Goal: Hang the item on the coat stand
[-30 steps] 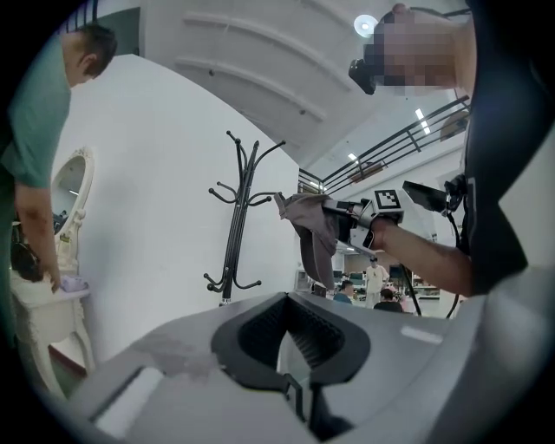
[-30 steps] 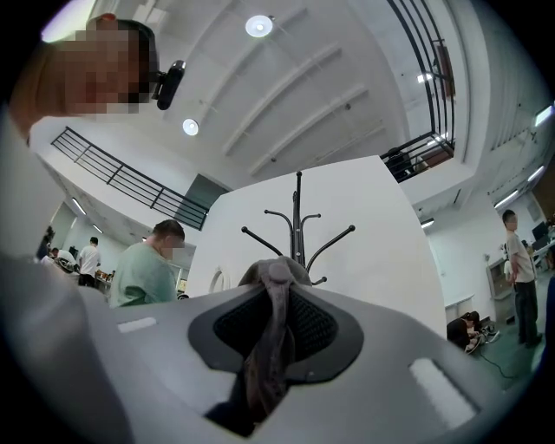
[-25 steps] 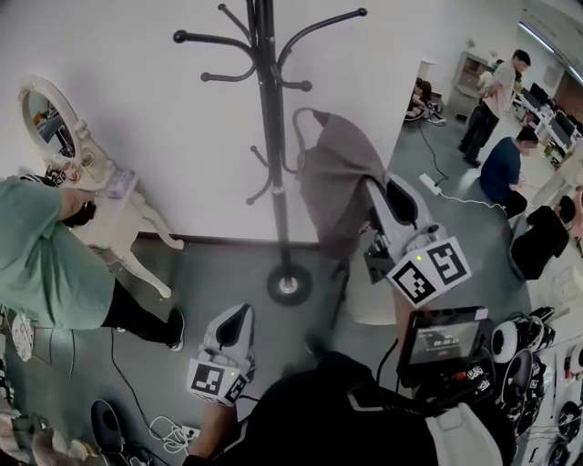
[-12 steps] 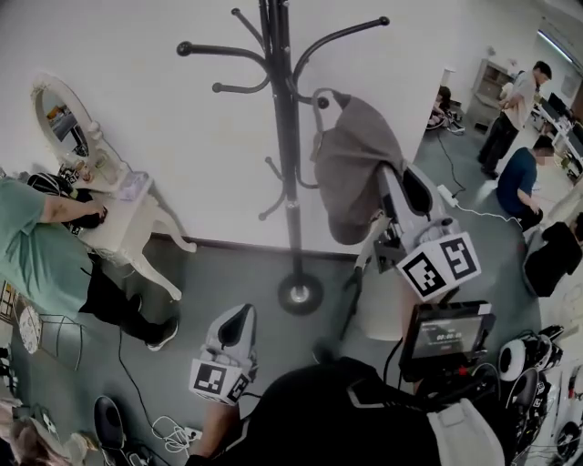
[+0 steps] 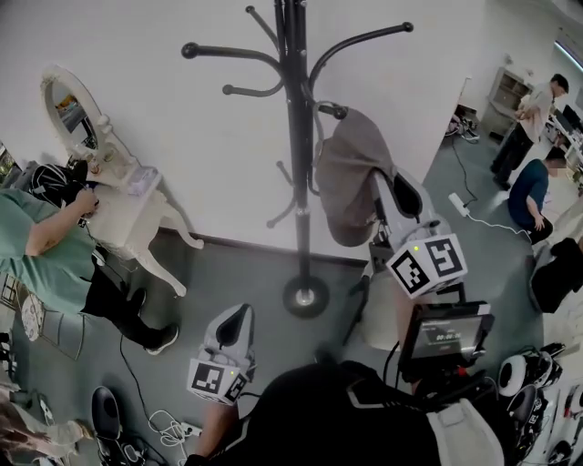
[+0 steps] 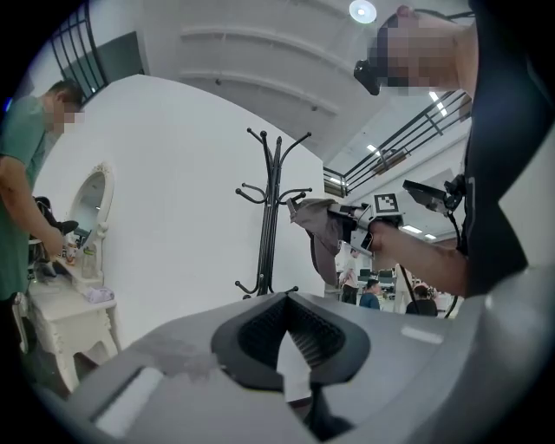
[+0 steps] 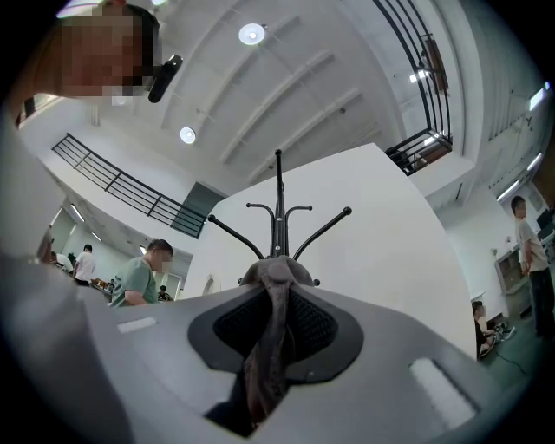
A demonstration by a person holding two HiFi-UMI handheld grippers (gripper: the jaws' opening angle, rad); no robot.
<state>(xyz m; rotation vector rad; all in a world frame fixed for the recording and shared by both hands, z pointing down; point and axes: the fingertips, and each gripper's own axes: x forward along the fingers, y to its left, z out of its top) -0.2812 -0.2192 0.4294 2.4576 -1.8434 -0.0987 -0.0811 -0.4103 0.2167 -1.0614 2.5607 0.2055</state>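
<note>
My left gripper's camera lists: left gripper (image 6: 290, 336), jaws slightly apart, nothing between; black coat stand (image 6: 270, 217) before a white wall; grey garment (image 6: 326, 232) held by right gripper (image 6: 345, 212) just beside an upper hook; white dressing table (image 6: 65, 310) far left.

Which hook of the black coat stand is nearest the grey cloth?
The short black right-hand hook, at the top of the grey cloth; other hooks stand apart.

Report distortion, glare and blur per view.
Head view: evenly lit, sharp on the black metal coat stand; left gripper view: fisheye vignette, round ceiling lamp blown out; right gripper view: grey cloth garment in the right tool looks soft.
</note>
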